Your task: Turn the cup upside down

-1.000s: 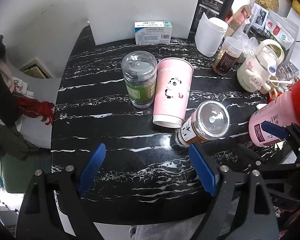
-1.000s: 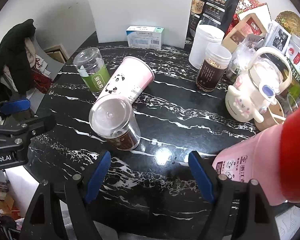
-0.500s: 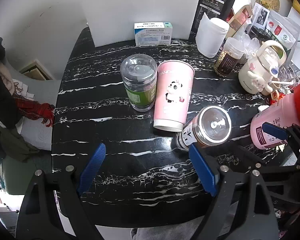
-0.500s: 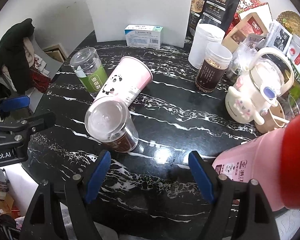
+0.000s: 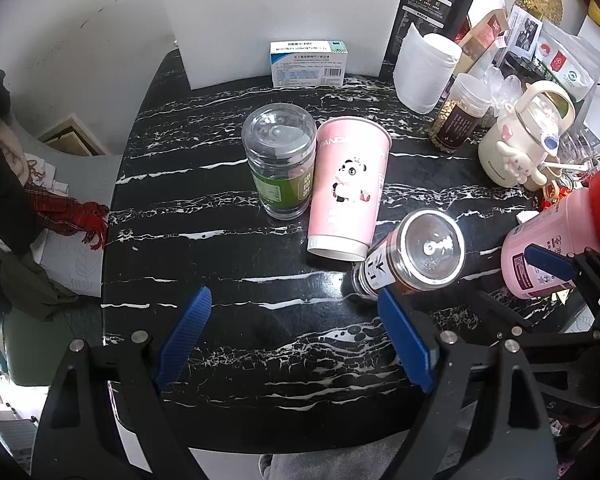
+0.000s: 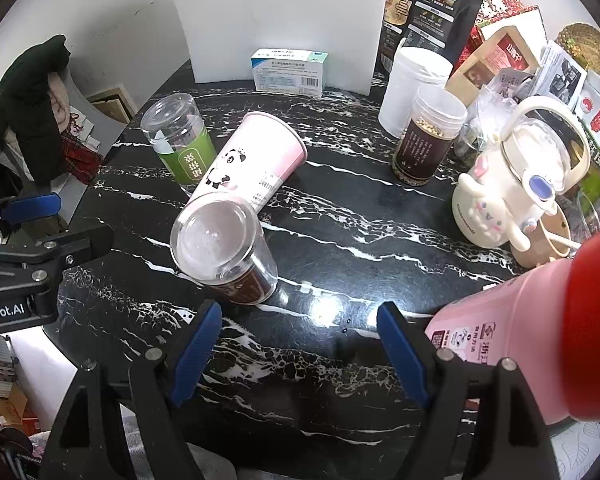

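Both grippers have drifted slightly over the last second, so the cup and jars sit a little lower and nearer in each view; nothing on the table has shifted. The left gripper (image 5: 294,332) hangs with its blue fingers (image 5: 186,332) spread wide and nothing between them, above bare black marble table (image 5: 228,344). The right gripper (image 6: 300,348) is likewise spread and empty, over a shiny patch of the tabletop.

At 12 o'clock from the left gripper stands the pink panda cup (image 5: 350,192), wide end up and narrow white base down. Its left side is just beside a green-labelled jar (image 5: 282,168); whether they touch is unclear. At 1 o'clock, near the right finger, stands a brown-labelled jar with a clear lid (image 5: 414,256), close to the cup's base.

From the right gripper the cup (image 6: 256,160) lies at 11 o'clock, behind that brown jar. A pink bottle with a red cap (image 6: 540,328) looms at 3 o'clock.
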Demonstrator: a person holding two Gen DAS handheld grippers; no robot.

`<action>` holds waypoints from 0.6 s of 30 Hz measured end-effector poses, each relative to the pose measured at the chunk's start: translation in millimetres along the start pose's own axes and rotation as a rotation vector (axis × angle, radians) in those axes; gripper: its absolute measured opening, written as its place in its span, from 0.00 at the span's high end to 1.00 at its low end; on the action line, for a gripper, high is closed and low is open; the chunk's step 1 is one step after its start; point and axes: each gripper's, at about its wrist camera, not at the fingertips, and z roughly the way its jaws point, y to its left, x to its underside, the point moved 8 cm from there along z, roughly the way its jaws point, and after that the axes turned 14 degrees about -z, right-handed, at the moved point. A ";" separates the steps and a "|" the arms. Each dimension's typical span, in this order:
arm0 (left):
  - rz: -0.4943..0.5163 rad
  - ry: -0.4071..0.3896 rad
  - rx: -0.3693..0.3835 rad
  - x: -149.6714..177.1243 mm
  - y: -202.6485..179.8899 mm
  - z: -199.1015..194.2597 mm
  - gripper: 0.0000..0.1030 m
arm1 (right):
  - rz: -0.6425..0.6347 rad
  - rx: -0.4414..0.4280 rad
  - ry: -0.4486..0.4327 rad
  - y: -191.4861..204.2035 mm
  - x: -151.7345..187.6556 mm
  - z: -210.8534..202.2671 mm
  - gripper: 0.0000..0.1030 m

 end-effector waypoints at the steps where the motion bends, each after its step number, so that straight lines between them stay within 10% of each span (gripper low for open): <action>1: 0.000 0.001 0.000 0.1 0.0 0.2 0.18 | 0.000 0.000 0.000 -0.3 0.1 0.1 0.22; 18: -0.014 0.016 -0.012 0.8 3.0 5.5 0.18 | -0.001 -0.009 0.025 1.9 2.8 8.1 0.22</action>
